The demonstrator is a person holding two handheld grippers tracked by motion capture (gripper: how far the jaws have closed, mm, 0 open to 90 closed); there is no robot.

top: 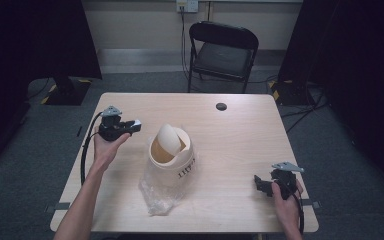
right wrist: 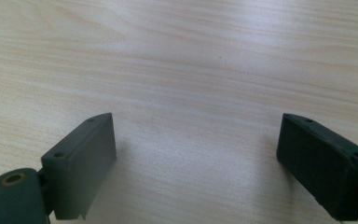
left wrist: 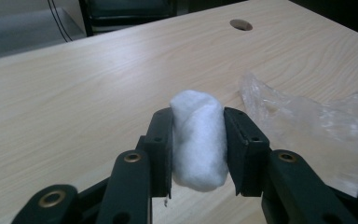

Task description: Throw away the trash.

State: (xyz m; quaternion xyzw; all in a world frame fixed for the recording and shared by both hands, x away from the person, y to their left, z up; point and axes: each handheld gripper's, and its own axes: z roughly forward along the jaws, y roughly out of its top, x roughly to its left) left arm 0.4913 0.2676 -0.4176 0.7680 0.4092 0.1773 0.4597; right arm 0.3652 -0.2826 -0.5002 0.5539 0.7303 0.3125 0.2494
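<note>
At lower right the right gripper (top: 266, 184) idles, jaws wide apart, while left of centre the left gripper (left wrist: 199, 148) pinches a soft cotton wad (left wrist: 198, 140) that could squeeze loose before reaching the swing-lid bin (top: 172, 156) mid-frame.

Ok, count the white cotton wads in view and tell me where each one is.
1. The cotton wad is clamped between the jaws of the left claw, held above the table left of the swing-lid bin. Others may be hidden inside the bin.
</note>
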